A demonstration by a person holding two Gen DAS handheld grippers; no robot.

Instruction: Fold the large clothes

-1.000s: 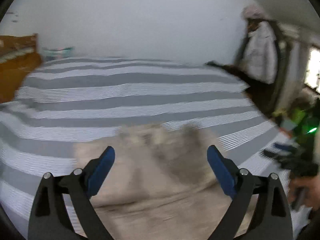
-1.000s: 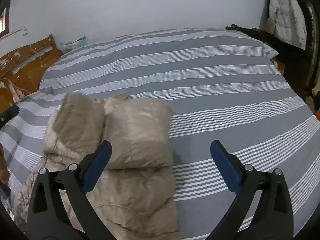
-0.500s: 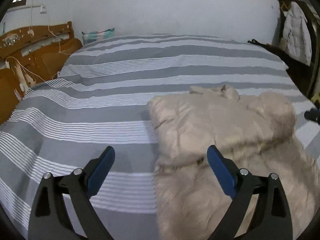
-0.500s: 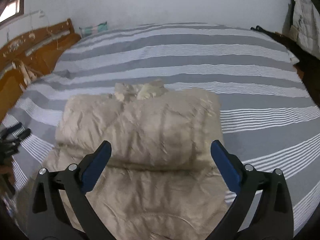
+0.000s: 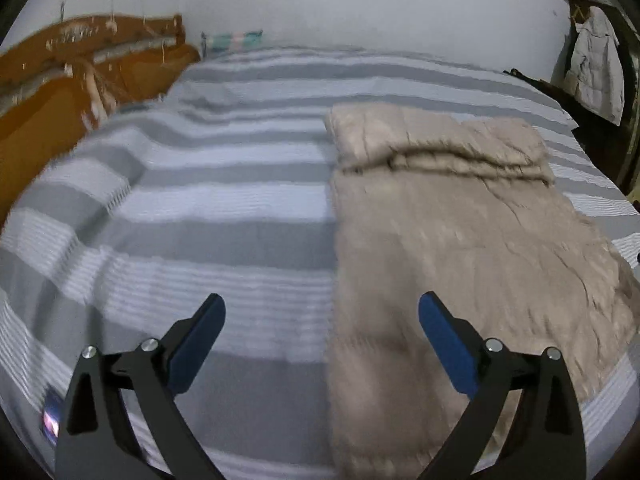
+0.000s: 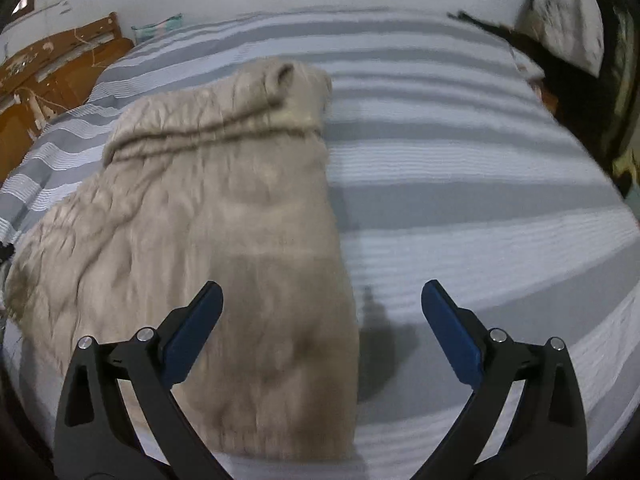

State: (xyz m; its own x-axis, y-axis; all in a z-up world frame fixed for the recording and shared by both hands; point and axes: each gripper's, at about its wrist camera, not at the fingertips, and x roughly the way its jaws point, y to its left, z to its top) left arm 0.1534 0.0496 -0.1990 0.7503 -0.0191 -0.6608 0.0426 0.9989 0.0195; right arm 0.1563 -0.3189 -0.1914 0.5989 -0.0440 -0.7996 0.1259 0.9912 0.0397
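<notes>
The left tongs point(image 5: 322, 332) are held wide apart above a striped bed point(image 5: 224, 208), nothing gripped between the blue pads point(image 5: 198, 344) and no contact made with cloth; the right tongs point(image 6: 322, 320) are spread just as wide and likewise empty, poised over the near right edge of a beige padded coat point(image 6: 224, 216). The coat point(image 5: 460, 232) is laid lengthwise on the bed, its far end turned back over itself into a thick fold point(image 5: 436, 144). From the left wrist the garment is seen to the right of the tongs, with a long run of bare grey-and-white bedspread to the left and a small lit object point(image 5: 52, 420) at the lower left edge, too blurred to identify. From the right wrist the coat is seen to the left, and the tongs' shadow point(image 6: 376, 344) is cast on the bedspread point(image 6: 480, 184) beside it. A wooden headboard point(image 5: 68, 80), a pale wall point(image 5: 360, 4) and a white jacket point(image 5: 596, 76) hung at the far right are shown behind; both views are softened by motion blur.
</notes>
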